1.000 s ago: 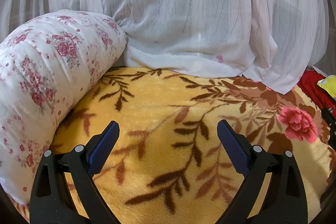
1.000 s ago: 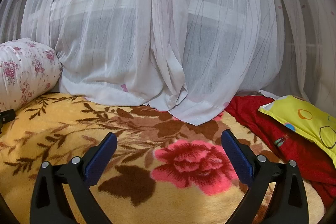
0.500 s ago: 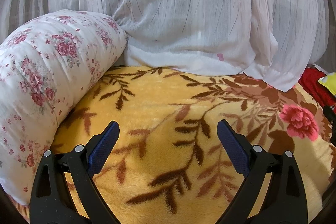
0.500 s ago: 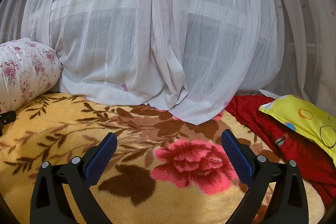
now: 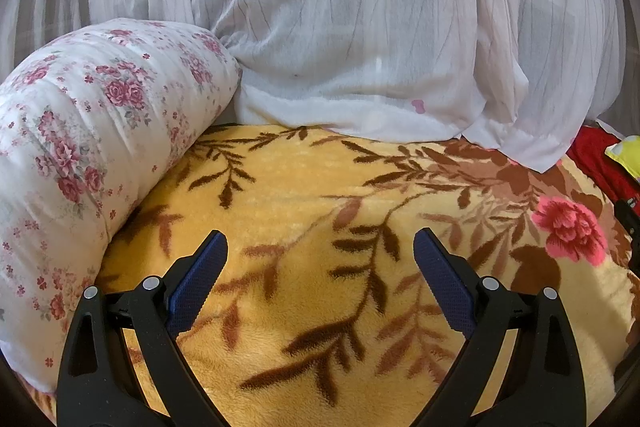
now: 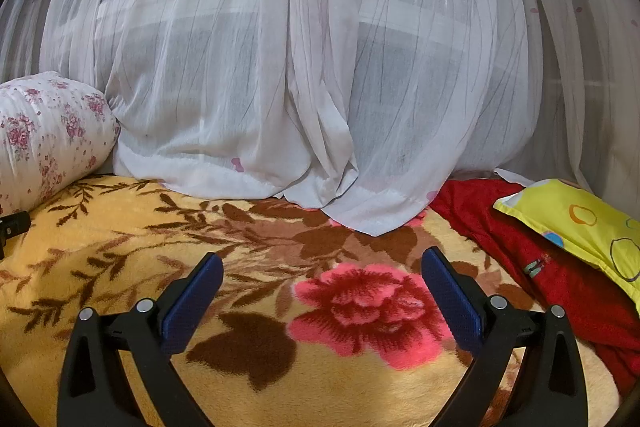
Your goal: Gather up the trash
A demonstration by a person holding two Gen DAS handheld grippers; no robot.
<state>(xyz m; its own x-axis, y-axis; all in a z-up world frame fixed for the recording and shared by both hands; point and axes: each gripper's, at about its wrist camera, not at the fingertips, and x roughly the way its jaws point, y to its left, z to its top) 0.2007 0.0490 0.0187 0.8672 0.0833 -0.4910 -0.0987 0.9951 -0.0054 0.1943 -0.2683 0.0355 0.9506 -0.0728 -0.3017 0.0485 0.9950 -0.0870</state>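
We hold left gripper [image 5: 320, 251] and right gripper [image 6: 318, 267] spread, empty, over blanket [image 5: 304, 195] | no trash visible | risk: snagging curtain [image 6: 320, 87] at blanket's far edge.

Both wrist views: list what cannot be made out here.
- Trash: none shows in either view.
- Window behind the sheer curtain: veiled to pale bars, both views.
- Yellow pillow: cut by the right edge; a sliver in the left view.
- Red cloth: its print is too small.
- Floral bolster: its near end leaves the frame.
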